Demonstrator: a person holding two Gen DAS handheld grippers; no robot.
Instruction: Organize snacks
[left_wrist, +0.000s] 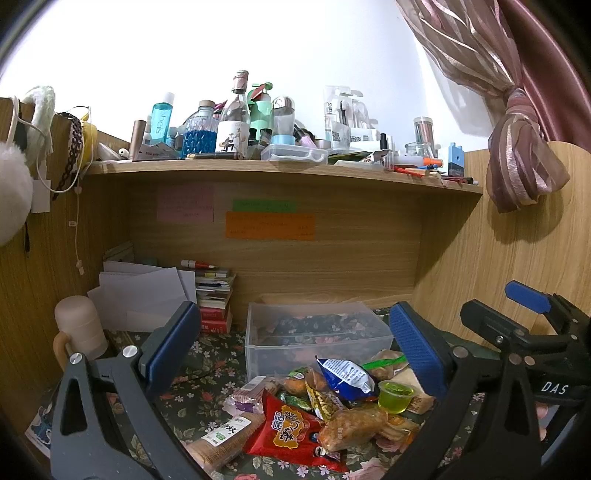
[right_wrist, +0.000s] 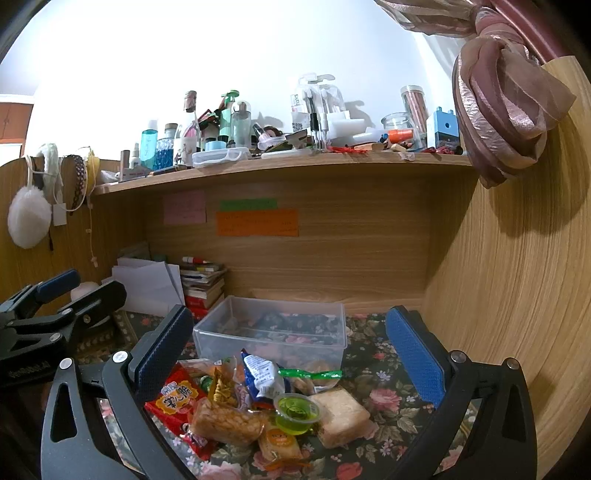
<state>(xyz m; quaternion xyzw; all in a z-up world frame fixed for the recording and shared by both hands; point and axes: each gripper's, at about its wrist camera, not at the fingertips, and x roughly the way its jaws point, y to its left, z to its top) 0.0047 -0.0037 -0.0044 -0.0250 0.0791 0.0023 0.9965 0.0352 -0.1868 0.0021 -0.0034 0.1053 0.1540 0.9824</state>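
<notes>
A heap of snack packets lies on the floral cloth in front of a clear plastic bin that holds nothing. In the heap are a red packet, a blue-and-white packet, a green jelly cup, a brown bag and a pale square cake. My left gripper hovers open above the heap, nothing between its fingers. My right gripper is also open over the snacks, and appears at the right edge of the left wrist view.
A desk alcove with wooden walls surrounds the cloth. The shelf above is crowded with bottles and jars. Papers, stacked books and a beige cup stand at the back left. A tied pink curtain hangs at the right.
</notes>
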